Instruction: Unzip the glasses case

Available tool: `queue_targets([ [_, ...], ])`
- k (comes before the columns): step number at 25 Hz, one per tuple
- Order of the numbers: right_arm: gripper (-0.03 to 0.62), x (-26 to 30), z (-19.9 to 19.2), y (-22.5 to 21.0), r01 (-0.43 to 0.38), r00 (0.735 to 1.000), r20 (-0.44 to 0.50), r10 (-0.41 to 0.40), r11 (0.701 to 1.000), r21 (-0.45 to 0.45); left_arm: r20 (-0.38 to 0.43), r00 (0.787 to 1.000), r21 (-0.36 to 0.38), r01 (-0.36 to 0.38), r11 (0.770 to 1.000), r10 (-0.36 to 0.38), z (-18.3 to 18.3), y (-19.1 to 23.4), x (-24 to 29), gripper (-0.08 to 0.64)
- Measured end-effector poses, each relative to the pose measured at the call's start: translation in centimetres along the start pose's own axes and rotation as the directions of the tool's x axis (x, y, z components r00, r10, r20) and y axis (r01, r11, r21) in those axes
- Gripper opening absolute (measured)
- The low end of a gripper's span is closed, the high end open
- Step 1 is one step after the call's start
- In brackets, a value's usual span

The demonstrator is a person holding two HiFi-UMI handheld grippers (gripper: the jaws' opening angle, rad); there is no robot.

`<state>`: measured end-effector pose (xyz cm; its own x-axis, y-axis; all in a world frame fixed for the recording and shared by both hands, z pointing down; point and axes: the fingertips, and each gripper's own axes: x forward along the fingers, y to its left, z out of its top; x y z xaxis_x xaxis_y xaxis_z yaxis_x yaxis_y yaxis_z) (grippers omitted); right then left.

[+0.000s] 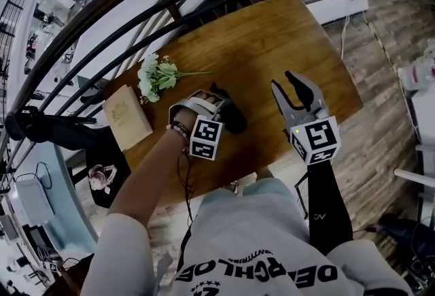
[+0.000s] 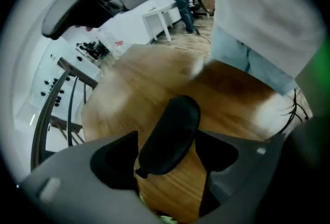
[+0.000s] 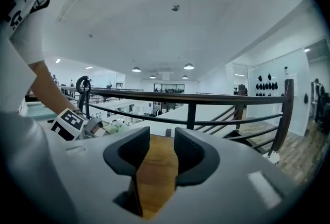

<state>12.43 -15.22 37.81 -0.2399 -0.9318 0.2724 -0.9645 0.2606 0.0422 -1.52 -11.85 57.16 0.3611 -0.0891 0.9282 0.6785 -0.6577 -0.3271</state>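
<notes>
- Head view: a black glasses case [image 1: 234, 119] lies on the wooden table [image 1: 272, 36], toward the table's near edge; the left gripper [image 1: 219, 105] sits at the case's 9 o'clock end, with its marker cube toward the person
- Left gripper view: the left gripper [image 2: 167, 140] is clenched on the glasses case [image 2: 172, 130]; the case fills the gap between the two dark pads and points away toward 1 o'clock; a small nub juts from its near end at 7 o'clock; the table [image 2: 154, 79] shows beneath it
- Head view again: the right gripper [image 1: 284, 80] is at the case's 3 o'clock, well apart from it, with its tips aimed toward 11 o'clock
- Right gripper view: the right gripper [image 3: 161, 148] is released; its jaws stand a narrow gap apart, with only the table [image 3: 157, 176] showing between them; a dark railing [image 3: 196, 99] crosses beyond
- White flowers [image 1: 156, 77] lie at the case's 10 o'clock; a tan book [image 1: 127, 116] lies at its 9 o'clock, near the table edge
</notes>
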Motion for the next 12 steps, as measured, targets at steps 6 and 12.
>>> queue_targets([
  [6,0.178,0.0,-1.4,-1.0,-0.023,0.999,-0.030,0.023,1.000,-0.003,-0.054,0.972,0.075,0.234,0.969,-0.230,-0.6,-2.1,3.7,0.407],
  [12,0.178,0.0,-1.8,-1.7,-0.043,0.998,-0.040,0.043,0.999,-0.002,0.029,0.970,-0.355,0.236,0.904,-0.242,-0.3,-1.5,3.7,0.379],
])
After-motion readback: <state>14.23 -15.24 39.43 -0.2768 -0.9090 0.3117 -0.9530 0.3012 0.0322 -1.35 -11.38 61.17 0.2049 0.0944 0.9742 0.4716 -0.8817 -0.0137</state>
